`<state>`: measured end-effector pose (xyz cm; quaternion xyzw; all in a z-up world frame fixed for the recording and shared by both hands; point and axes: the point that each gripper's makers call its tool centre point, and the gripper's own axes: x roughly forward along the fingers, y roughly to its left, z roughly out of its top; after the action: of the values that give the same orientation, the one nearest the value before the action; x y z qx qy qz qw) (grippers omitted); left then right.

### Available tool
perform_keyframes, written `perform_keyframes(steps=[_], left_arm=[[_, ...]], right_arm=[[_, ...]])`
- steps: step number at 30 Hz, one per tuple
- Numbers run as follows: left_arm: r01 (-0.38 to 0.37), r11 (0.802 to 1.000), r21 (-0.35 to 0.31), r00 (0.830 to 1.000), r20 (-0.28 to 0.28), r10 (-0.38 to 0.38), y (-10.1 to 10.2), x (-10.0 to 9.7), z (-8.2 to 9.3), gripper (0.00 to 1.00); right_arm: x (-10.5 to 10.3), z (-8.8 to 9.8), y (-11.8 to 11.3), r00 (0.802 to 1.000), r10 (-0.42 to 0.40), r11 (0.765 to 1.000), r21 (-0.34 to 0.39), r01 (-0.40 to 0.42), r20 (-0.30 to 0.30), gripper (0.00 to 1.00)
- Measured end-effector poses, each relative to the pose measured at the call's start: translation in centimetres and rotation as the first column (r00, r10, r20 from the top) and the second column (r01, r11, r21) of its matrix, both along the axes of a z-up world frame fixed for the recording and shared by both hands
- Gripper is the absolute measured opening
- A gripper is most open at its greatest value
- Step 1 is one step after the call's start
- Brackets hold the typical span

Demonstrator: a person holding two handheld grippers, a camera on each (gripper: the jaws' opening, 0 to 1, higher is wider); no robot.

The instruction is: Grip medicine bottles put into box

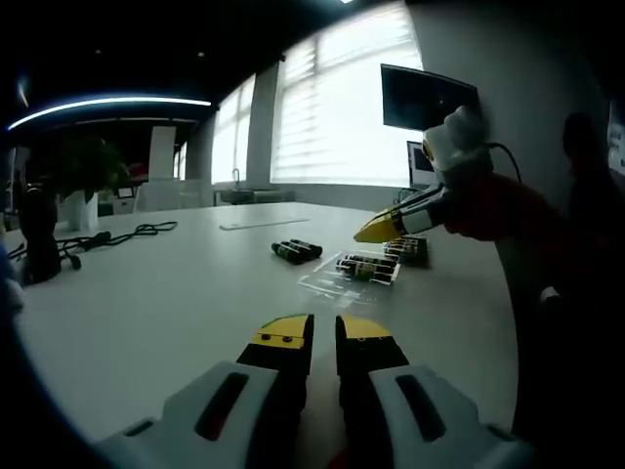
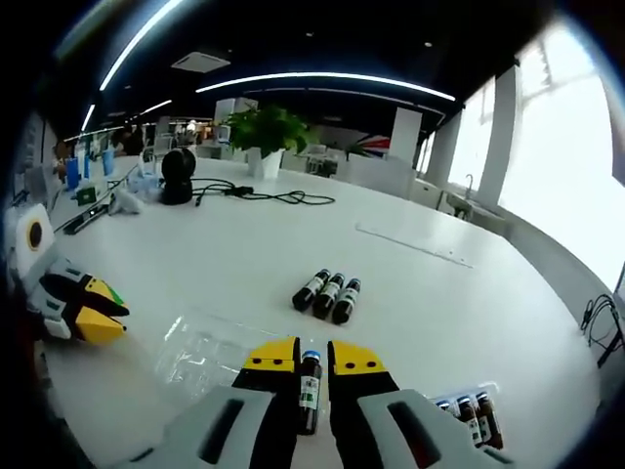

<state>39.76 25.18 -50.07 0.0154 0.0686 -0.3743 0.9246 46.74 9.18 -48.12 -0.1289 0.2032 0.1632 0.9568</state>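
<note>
My right gripper (image 2: 311, 360) is shut on a small dark medicine bottle (image 2: 310, 383) with a blue cap, held upright between its yellow tips above the table. Three loose bottles (image 2: 328, 293) lie side by side just beyond it, also seen as loose bottles (image 1: 296, 250) in the left gripper view. A clear plastic tray (image 2: 205, 347) lies to the left; it appears as the clear tray (image 1: 337, 281) holding some bottles (image 1: 369, 266). More bottles (image 2: 471, 415) stand in a box at lower right. My left gripper (image 1: 324, 332) hovers low over the white table, jaws together with nothing between them.
The white table (image 1: 156, 293) curves away to windows. A black cable (image 2: 264, 193), a round black device (image 2: 178, 166) and a potted plant (image 2: 266, 132) stand at its far side. A dark screen (image 1: 425, 98) hangs on the wall. The right gripper (image 1: 383, 228) reaches in above the tray.
</note>
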Motion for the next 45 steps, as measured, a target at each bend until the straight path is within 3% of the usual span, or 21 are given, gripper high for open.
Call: perform_keyframes(steps=[8,9,12,21,45], left_arm=[[0.002,1.000,-0.001,1.000,0.000,-0.002,0.0,0.0,0.0,0.04],[0.004,1.000,-0.003,1.000,0.000,-0.004,0.0,-0.1,0.0,0.04],[0.004,1.000,-0.006,1.000,-0.001,-0.004,0.0,0.0,0.0,0.04],[0.001,1.000,0.000,1.000,-0.002,-0.001,0.0,0.0,0.0,0.04],[-0.006,1.000,0.016,1.000,-0.001,0.006,0.0,0.1,-0.1,0.04]], right_arm=[[1.4,0.7,-0.4,1.000,0.008,1.000,0.012,-0.008,0.008,0.08],[2.5,0.8,-0.5,1.000,0.019,1.000,0.011,-0.019,0.005,0.09],[3.0,0.6,-0.4,1.000,0.028,0.999,0.020,-0.027,-0.005,0.09],[5.1,0.2,-0.5,0.999,0.031,0.999,-0.012,-0.031,-0.011,0.11],[9.6,-3.0,-0.5,0.995,0.000,1.000,-0.025,-0.002,-0.098,0.11]])
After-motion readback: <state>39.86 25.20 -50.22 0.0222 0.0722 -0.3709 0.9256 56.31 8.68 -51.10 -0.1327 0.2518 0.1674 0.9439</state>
